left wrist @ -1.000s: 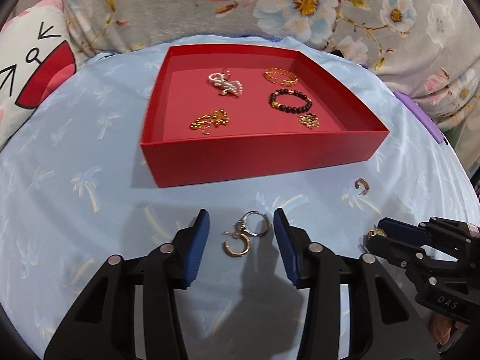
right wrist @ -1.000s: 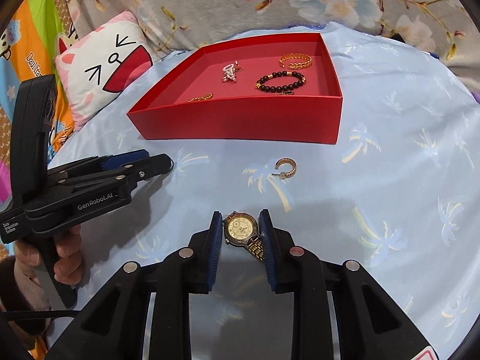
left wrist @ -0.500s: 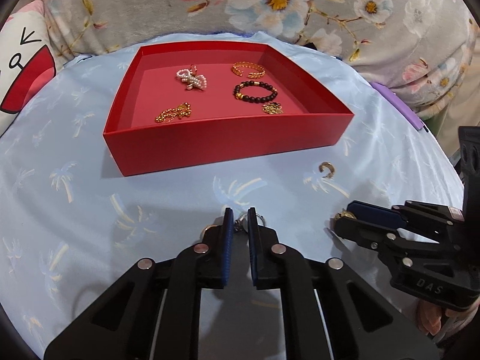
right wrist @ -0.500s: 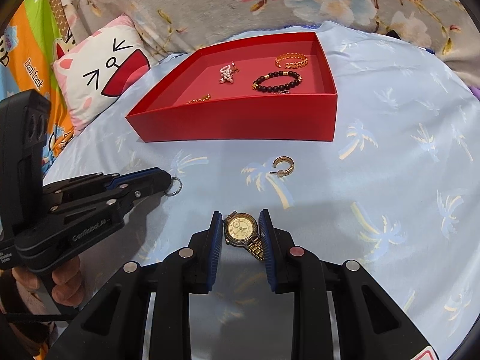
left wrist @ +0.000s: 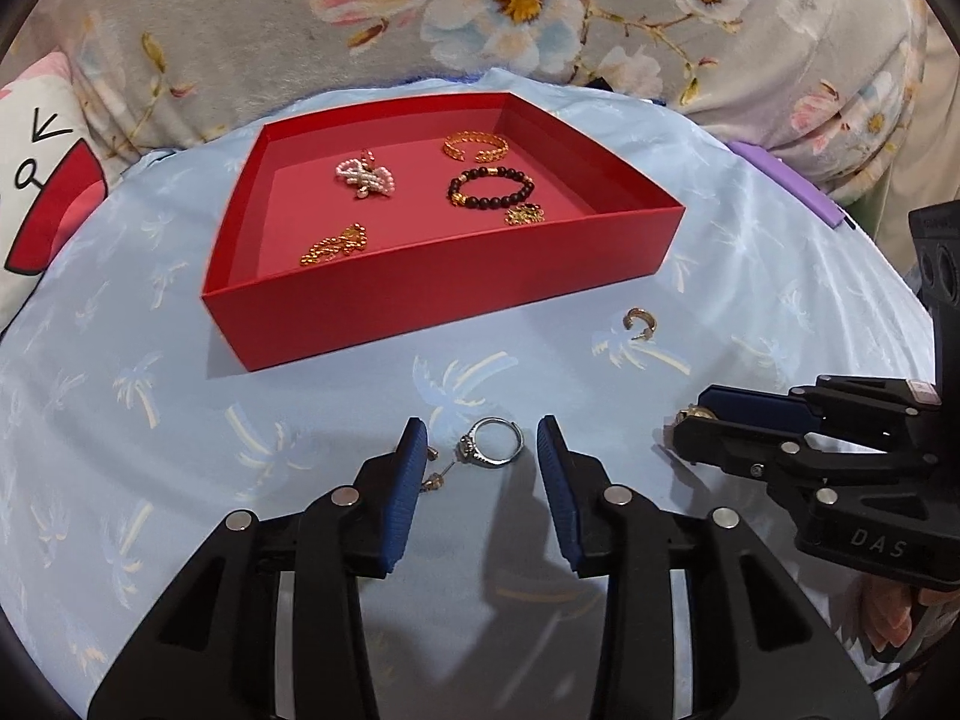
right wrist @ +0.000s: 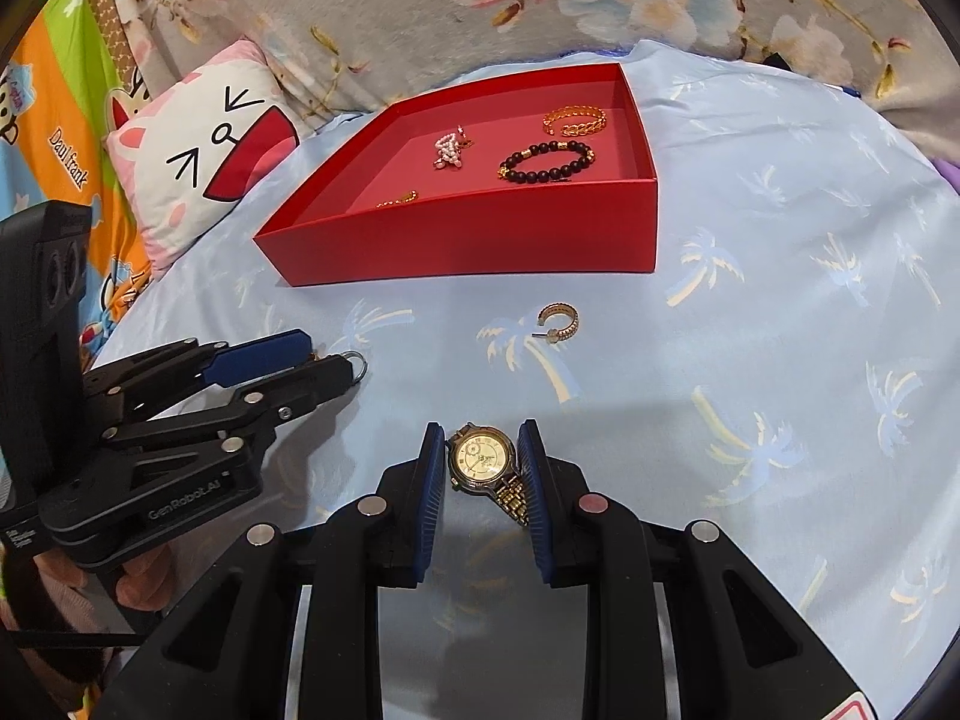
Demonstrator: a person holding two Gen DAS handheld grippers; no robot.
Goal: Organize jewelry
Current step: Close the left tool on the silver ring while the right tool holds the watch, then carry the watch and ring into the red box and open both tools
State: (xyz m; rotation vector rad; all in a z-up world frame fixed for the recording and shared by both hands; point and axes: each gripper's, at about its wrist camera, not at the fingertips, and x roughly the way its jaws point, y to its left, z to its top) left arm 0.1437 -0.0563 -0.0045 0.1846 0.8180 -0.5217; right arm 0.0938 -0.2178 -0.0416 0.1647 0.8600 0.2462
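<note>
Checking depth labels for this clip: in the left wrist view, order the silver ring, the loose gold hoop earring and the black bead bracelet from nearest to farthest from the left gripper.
1. Silver ring: on the cloth between the left gripper's fingers.
2. Gold hoop earring: on the cloth, ahead to the right.
3. Black bead bracelet: inside the red tray, farthest.

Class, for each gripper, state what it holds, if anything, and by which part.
The right gripper grips the gold-faced wristwatch by the sides of its round case. The left gripper holds nothing; the silver ring lies loose between its open jaws.
</note>
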